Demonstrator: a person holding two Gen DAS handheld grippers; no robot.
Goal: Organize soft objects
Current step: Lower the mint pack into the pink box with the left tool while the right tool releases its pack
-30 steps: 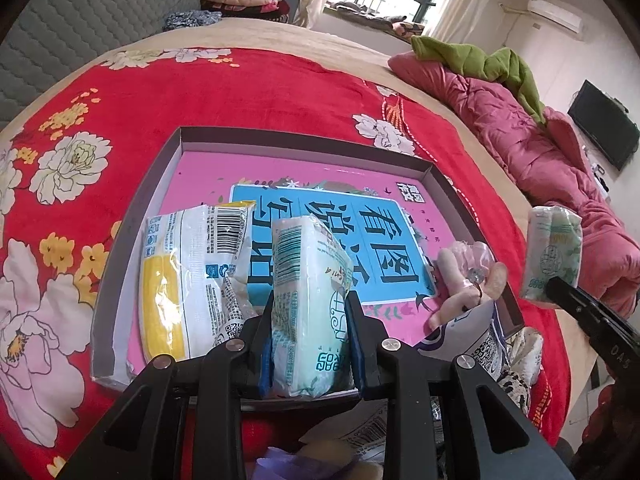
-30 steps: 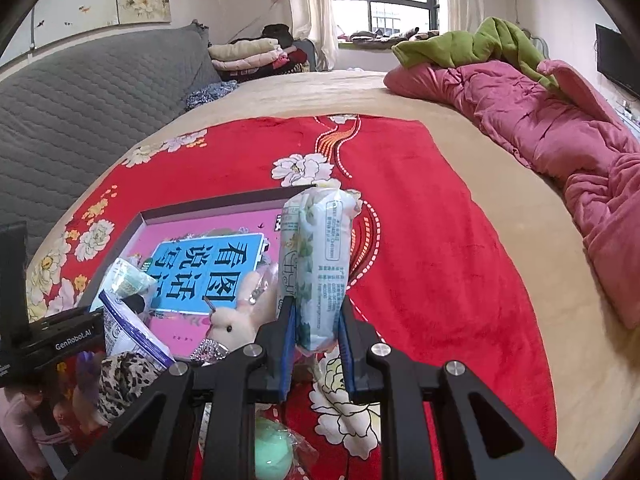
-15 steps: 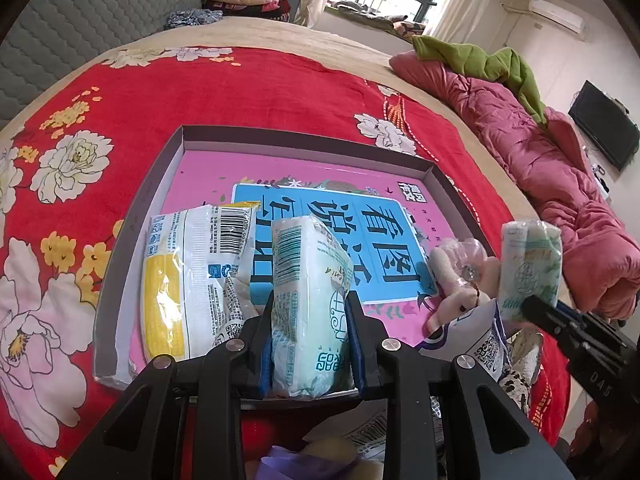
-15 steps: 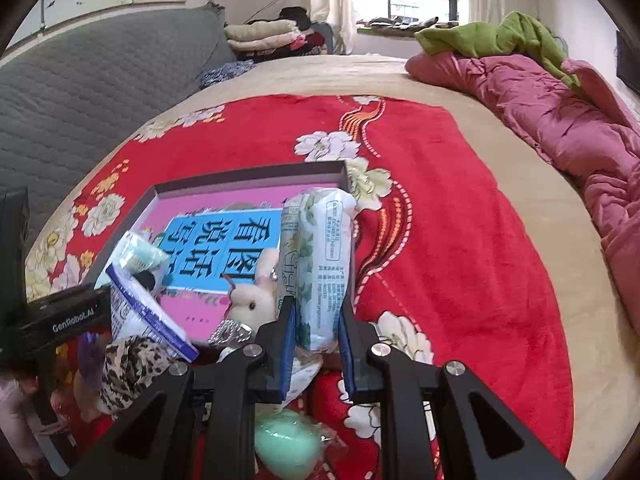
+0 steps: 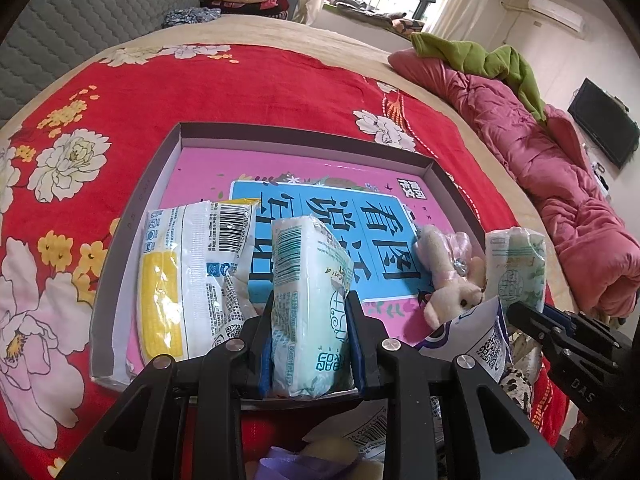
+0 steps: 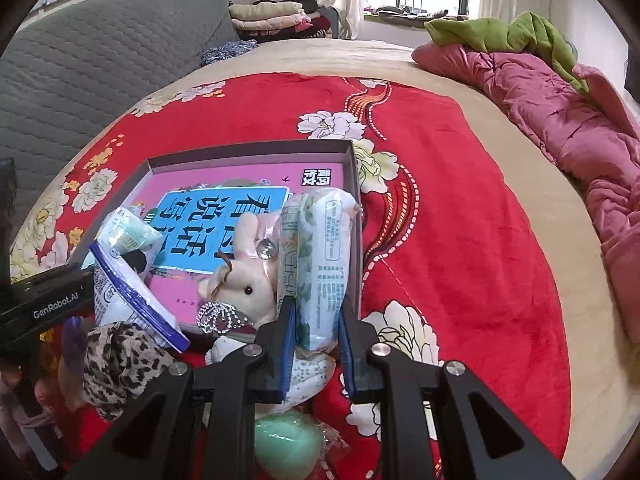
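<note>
A shallow grey box [image 5: 160,168] with a pink and blue printed floor lies on the red flowered blanket. My left gripper [image 5: 310,324] is shut on a pale green tissue pack [image 5: 308,304], held upright over the box's near edge. Beside it a white and yellow wipes packet [image 5: 188,280] lies in the box. My right gripper [image 6: 316,320] is shut on a second green tissue pack [image 6: 320,264], standing at the box's right wall [image 6: 354,184]. That pack [image 5: 516,268] and gripper [image 5: 520,312] also show at the right of the left wrist view. A small plush rabbit [image 6: 240,276] lies in the box next to it.
Near the box's front lie a leopard-print cloth [image 6: 120,360], a blue and white pouch [image 6: 120,304], a green soft ball [image 6: 288,440] and a purple item [image 5: 288,464]. A pink quilt [image 6: 560,120] with a green cloth lies at the right; a grey padded headboard [image 6: 100,72] stands left.
My right gripper has carried its tissue pack down and leftward, up to the box's right wall beside the plush rabbit. The left gripper and its pack have stayed still.
</note>
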